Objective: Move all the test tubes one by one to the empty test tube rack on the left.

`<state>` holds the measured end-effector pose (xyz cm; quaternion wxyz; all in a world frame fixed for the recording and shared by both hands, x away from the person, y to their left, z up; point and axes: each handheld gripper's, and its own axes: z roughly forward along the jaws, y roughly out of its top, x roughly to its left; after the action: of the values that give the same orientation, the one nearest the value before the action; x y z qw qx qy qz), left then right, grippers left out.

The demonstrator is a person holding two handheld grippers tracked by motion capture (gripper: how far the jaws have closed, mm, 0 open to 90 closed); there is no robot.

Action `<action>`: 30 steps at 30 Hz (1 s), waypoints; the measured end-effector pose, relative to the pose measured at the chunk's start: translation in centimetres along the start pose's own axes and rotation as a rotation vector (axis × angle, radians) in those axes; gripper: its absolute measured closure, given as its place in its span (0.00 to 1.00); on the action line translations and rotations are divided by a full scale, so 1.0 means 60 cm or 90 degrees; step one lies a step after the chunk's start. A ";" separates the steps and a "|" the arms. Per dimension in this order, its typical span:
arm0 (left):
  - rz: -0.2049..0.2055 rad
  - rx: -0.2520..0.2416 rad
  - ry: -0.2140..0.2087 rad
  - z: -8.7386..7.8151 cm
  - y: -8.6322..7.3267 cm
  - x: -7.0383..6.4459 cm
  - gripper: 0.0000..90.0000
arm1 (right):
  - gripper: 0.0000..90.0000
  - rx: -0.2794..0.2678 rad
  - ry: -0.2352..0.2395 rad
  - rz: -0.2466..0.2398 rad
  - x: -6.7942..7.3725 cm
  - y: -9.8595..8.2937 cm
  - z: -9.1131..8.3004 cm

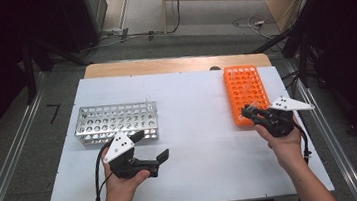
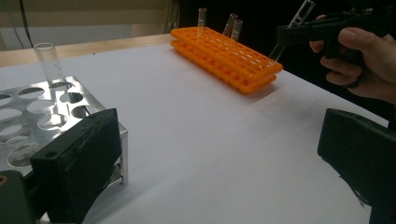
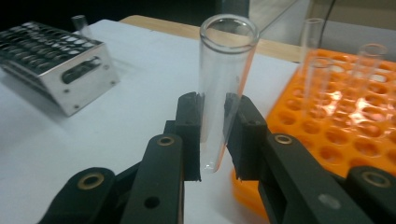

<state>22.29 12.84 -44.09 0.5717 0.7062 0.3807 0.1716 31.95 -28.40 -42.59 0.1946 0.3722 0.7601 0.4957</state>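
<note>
While the right gripper (image 3: pixel 212 140) clamps a glass test tube (image 3: pixel 224 88) near its rounded base, long axis nearly upright, just beside the orange rack (image 1: pixel 246 91), the metal rack (image 1: pixel 116 122) lies well apart, across the desk (image 1: pixel 196 144). The left gripper (image 1: pixel 152 151), jaws wide and empty, sits nearer that rack.

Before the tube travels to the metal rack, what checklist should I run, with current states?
1. Right gripper jaws closed on the clear glass test tube: ok.
2. Tube bottom clear of the orange plastic rack: ok, it hangs beside the rack's near end.
3. Tube upright: not ok, tilted in the left gripper view.
4. Free holes in the silver metal rack: ok.
5. Left gripper open, empty: ok.
6. Grip firmness: cannot tell.
</note>
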 end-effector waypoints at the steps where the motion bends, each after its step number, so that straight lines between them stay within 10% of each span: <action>1: 0.000 0.000 -0.001 0.000 0.000 -0.001 0.00 | 0.82 0.001 0.007 -0.003 0.007 -0.002 0.000; 30: 0.037 0.003 -0.072 0.022 0.018 -0.058 0.11 | 0.82 0.060 0.179 -0.112 0.191 -0.026 0.047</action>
<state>21.27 9.34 -42.77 0.5854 0.7270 0.3275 0.1467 25.82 -18.36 -44.37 0.1114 0.2403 0.8317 0.4879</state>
